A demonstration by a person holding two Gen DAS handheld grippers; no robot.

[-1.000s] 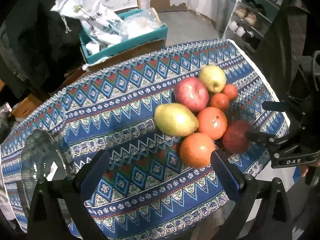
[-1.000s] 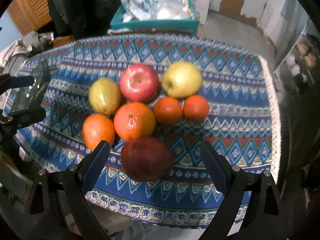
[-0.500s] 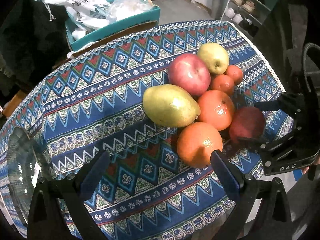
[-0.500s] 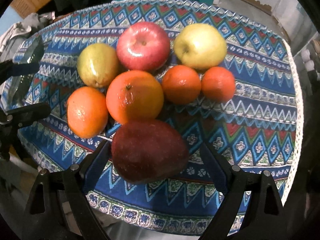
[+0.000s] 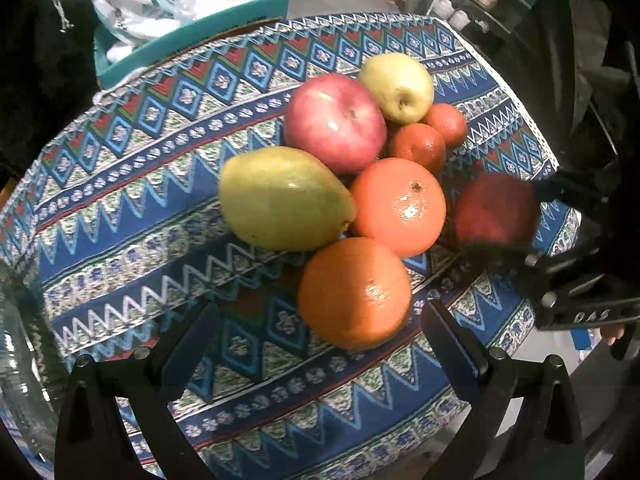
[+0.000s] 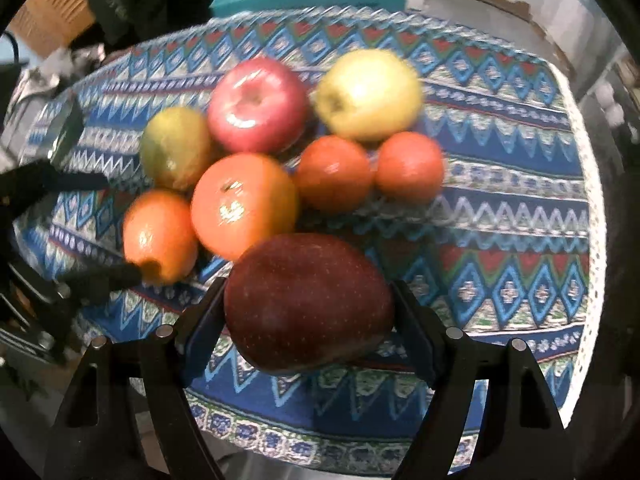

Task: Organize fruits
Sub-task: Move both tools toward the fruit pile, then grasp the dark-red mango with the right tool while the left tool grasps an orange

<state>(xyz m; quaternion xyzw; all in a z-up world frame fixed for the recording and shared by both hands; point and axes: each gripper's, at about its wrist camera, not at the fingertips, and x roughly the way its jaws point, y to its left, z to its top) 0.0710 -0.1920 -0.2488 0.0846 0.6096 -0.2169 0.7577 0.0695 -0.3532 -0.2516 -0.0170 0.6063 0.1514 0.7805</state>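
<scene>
Several fruits lie clustered on the patterned tablecloth (image 5: 140,208): a green pear (image 5: 280,200), a red apple (image 5: 336,124), a yellow apple (image 5: 396,84), two tangerines (image 5: 416,148), a large orange (image 5: 400,208) and a nearer orange (image 5: 354,292). At the cluster's near edge lies a dark red apple (image 6: 308,304). My right gripper (image 6: 308,320) straddles it, jaws closing, both pads against its sides. My left gripper (image 5: 320,348) is open, pointing steeply down, with the nearer orange just ahead of its fingertips and nothing touched.
A glass bowl (image 5: 16,340) sits at the table's left edge. Behind the table stands a teal box (image 5: 192,40) stuffed with plastic bags. A shoe shelf (image 5: 472,0) is at the far right. The table's white-trimmed edge (image 6: 592,240) runs close to the fruit.
Both grippers came down closer to the fruit. The right jaws narrowed from wide apart to touching the dark red apple. The left gripper drew in over the nearer orange.
</scene>
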